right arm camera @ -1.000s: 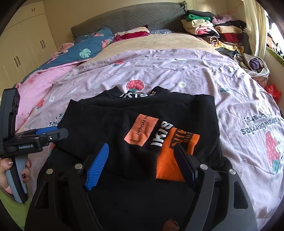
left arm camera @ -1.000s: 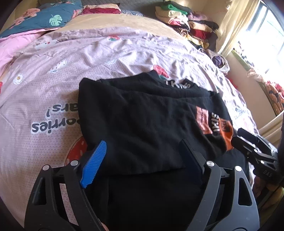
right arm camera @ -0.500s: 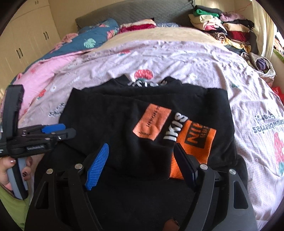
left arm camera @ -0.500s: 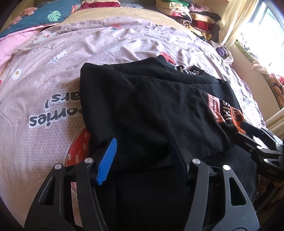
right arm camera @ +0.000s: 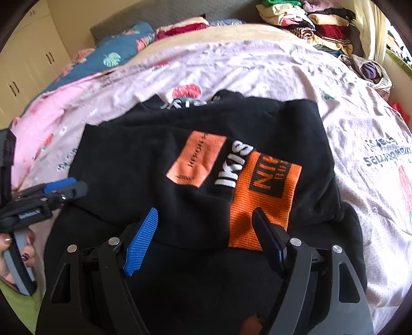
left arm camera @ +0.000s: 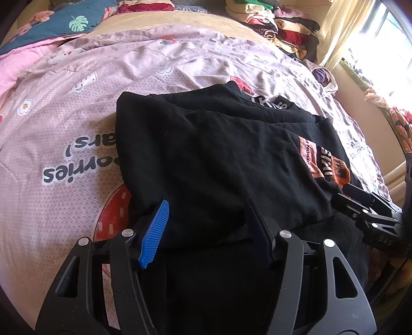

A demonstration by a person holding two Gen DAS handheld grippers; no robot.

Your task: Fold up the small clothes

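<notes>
From your left wrist view, the left gripper (left arm camera: 206,226) has its jaws spread wide, with the near folded edge of the black shirt (left arm camera: 219,159) lying between the ribbed blue pad on one finger and the dark pad on the other. Nothing is pinched; it looks set to close on that edge, probably so you can carry the fold on toward the collar. The shirt lies on the near half of the bed, on the pink bedspread (left arm camera: 77,134), its collar pointing to the far edge. The cloth is a soft, matt knit, doubled over itself so layered edges show. The bedspread is thin, creased and printed with strawberries and lettering. The right gripper (left arm camera: 365,206) sits at the shirt's right corner, by the orange patch; whether its jaws touch the cloth cannot be told here.

From your right wrist view, the right gripper (right arm camera: 206,229) is also wide apart, straddling the near fold of the shirt (right arm camera: 144,159) where the ribbed bright orange patch (right arm camera: 262,195) hangs over the edge. A paler orange label and white letters lie beside it. The left gripper (right arm camera: 51,193) lies low at the shirt's left edge. Both tools at matching corners suggests a two-handed lift to keep the fold square. A pile of clothes (right arm camera: 322,23) is stacked at the bed's far right corner.
</notes>
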